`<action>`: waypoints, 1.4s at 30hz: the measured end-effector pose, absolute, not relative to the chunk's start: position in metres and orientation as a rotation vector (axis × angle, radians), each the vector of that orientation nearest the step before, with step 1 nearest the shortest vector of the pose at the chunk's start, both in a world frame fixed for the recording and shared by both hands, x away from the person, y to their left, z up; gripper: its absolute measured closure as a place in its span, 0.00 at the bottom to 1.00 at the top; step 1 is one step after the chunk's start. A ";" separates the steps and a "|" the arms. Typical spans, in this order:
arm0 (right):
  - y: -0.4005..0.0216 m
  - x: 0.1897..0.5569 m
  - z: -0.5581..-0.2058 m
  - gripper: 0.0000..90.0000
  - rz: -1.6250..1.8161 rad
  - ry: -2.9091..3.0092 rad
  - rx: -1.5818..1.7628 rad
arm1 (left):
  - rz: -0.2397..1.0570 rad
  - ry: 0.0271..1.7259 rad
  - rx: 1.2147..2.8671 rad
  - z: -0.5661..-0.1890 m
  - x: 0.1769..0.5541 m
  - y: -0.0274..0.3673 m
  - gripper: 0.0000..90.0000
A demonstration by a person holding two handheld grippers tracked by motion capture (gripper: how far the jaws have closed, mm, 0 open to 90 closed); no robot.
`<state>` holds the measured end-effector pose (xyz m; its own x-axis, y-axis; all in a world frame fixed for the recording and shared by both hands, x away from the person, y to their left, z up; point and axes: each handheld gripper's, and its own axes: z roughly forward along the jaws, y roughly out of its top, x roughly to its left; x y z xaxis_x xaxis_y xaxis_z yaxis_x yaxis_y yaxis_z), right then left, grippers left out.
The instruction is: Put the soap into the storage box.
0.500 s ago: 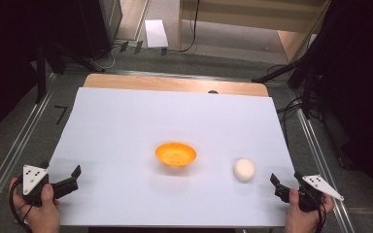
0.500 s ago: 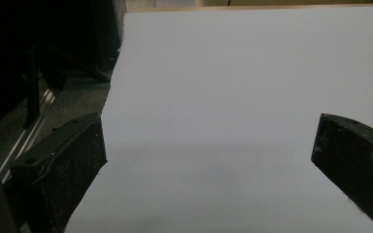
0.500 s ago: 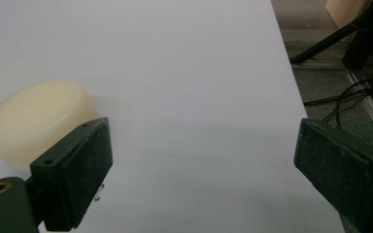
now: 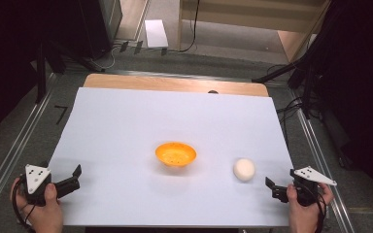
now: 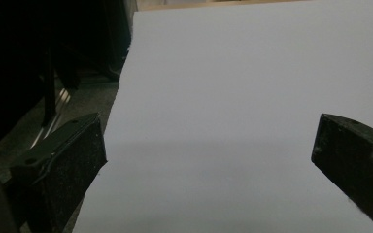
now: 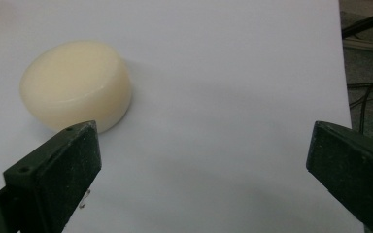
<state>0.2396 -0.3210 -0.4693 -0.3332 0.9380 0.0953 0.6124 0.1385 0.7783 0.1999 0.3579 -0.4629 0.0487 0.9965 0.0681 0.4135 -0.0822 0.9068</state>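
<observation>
A: Why does the right gripper sit so low at the near right corner of the sheet?

B: It looks lined up on the puck, the cream disc lying flat on the sheet just ahead of it and a little to its left. In the right gripper view the puck lies beyond the left jaw, not between the two, so nothing is gripped. The jaws stand wide apart and empty.

A: And the wide gap?

B: The puck is broad and round, so I'd judge the full opening is there to let the jaws pass either side of it.

A: The bowl?

B: Orange, upright, near the sheet's middle, apart from the puck and to its left. It seems the likely place for the puck, which is why it sits within reach of either hand.

A: The left gripper?

B: Parked at the near left corner, jaws also spread wide with only bare sheet between them. It holds nothing and appears to be waiting out of the way.
</observation>
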 end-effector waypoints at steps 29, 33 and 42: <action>-0.284 0.266 -0.442 0.00 0.741 2.422 1.360 | 1.018 1.425 1.671 -0.463 0.203 0.353 0.00; -0.274 0.271 -0.440 0.00 0.726 2.480 1.318 | 1.017 1.422 1.673 -0.463 0.203 0.353 0.00; -0.259 0.279 -0.439 0.05 0.719 2.532 1.281 | 1.016 1.416 1.680 -0.464 0.203 0.352 0.00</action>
